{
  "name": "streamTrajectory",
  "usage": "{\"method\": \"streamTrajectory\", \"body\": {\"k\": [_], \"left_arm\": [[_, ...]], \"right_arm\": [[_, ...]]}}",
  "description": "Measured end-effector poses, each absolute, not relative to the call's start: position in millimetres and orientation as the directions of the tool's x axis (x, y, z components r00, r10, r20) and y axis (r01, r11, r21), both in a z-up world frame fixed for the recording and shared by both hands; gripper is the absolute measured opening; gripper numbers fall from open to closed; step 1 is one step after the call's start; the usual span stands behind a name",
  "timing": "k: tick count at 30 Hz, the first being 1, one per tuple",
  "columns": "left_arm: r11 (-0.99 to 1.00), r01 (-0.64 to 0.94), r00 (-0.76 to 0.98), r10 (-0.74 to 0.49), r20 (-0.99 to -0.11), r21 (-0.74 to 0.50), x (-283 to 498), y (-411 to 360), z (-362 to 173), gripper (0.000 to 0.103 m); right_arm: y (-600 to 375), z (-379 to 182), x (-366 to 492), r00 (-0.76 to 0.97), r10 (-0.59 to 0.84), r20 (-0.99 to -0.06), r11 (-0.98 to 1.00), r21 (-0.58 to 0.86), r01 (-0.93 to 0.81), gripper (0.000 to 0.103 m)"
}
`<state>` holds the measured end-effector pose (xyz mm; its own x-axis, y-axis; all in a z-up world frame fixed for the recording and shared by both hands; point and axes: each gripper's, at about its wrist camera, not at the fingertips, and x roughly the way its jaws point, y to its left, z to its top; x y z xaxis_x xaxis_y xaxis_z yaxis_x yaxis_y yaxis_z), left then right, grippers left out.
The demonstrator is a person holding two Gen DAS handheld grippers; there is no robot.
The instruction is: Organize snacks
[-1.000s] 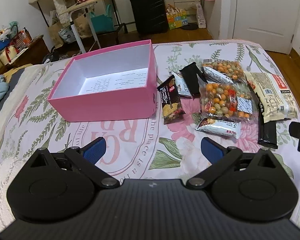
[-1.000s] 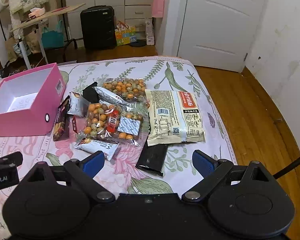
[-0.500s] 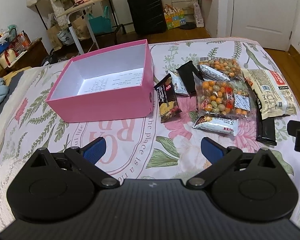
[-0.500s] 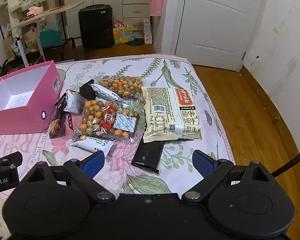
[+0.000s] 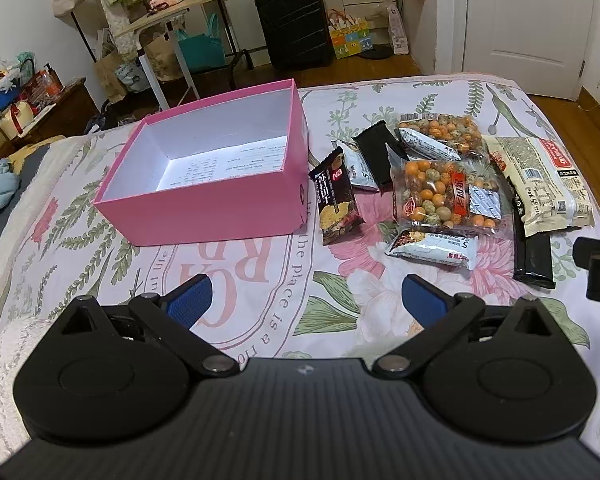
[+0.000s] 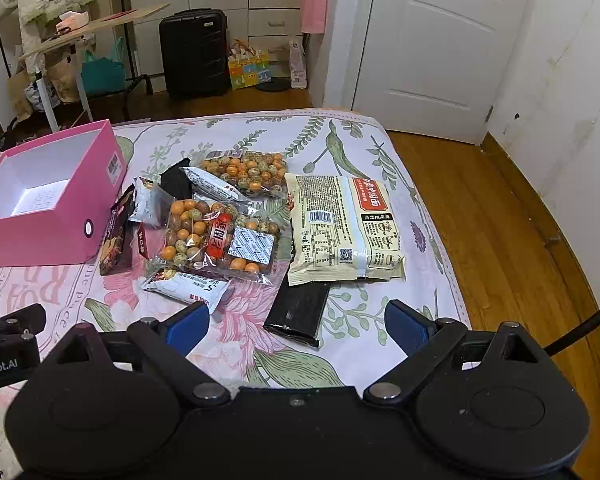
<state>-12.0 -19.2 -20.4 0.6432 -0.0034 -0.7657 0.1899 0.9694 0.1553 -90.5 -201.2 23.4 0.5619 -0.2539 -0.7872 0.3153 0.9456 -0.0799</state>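
Note:
An empty pink box (image 5: 220, 208) (image 6: 40, 240) sits on the bed at the left. To its right lies a pile of snacks: a dark biscuit packet (image 5: 336, 200), two clear bags of coloured nuts (image 5: 444, 196) (image 6: 220, 236), a cream noodle pack (image 5: 540, 180) (image 6: 340, 228), a black pack (image 6: 300, 308) and small silver packets (image 5: 436, 248) (image 6: 184, 284). My left gripper (image 5: 306, 300) is open and empty, short of the box and snacks. My right gripper (image 6: 296, 322) is open and empty, just short of the black pack.
The floral bedsheet (image 5: 260, 280) covers the bed; its right edge (image 6: 440, 240) drops to a wooden floor. A black suitcase (image 6: 194, 52), a tilted side table (image 5: 188, 4) and a white door (image 6: 440, 40) stand beyond the bed.
Both grippers have drawn back and up a little, so box and snacks appear slightly farther away. Both stay open. Nothing on the bed has moved.

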Motion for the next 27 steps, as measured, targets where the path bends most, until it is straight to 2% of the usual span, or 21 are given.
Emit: {"method": "streamTrajectory", "body": {"k": [3, 11, 24, 27], "left_arm": [[0.965, 0.193, 0.669, 0.003, -0.743, 0.177, -16.7, -19.4, -19.7, 0.103], [0.975, 0.176, 0.731, -0.036, -0.682, 0.138, -23.9, -15.9, -8.8, 0.103], [0.97, 0.234, 0.72, -0.128, -0.682, 0.066, -14.2, -14.2, -13.2, 0.101], [0.967, 0.249, 0.728, -0.154, -0.668, 0.049, -3.5, -14.3, -17.9, 0.1]], "right_arm": [[-200.4, 25.3, -93.9, 0.591, -0.254, -0.766, 0.947, -0.072, 0.314, 0.097], [-197.3, 33.8, -102.4, 0.67, -0.233, -0.705, 0.96, -0.057, 0.274, 0.097], [-194.5, 27.0, -101.3, 0.736, -0.173, -0.654, 0.98, -0.042, 0.193, 0.097], [-203.8, 21.3, -96.8, 0.776, -0.097, -0.623, 0.991, 0.013, 0.134, 0.097]]}}
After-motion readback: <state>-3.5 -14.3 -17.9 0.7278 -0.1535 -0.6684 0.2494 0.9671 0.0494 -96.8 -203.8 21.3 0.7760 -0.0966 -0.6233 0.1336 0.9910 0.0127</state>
